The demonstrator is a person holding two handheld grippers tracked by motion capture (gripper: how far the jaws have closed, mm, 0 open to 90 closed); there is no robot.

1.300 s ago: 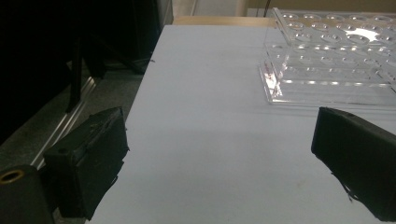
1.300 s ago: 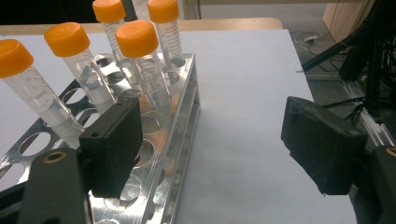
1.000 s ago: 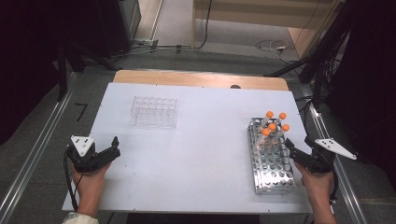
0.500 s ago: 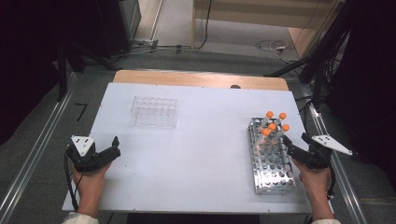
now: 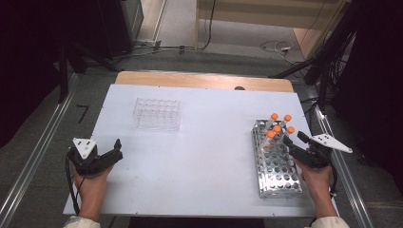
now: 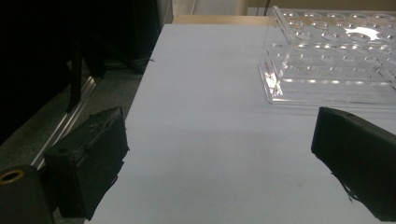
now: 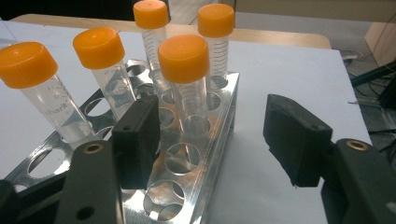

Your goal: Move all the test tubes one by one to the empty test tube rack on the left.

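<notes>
Just ahead of the right claw (image 7: 210, 140) (closing, unclenched) stands the nearest tube (image 7: 187, 79).

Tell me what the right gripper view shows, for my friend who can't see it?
Five clear tubes with orange caps stand in a shiny metal rack on a white table. The right gripper has been closing its two black jaws, which stand apart just in front of the nearest tube, not touching it.

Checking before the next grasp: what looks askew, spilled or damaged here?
Nothing spilled or damaged. The orange-capped tubes lean slightly in the metal rack, loose in wide holes. The clear rack sits flat.
</notes>
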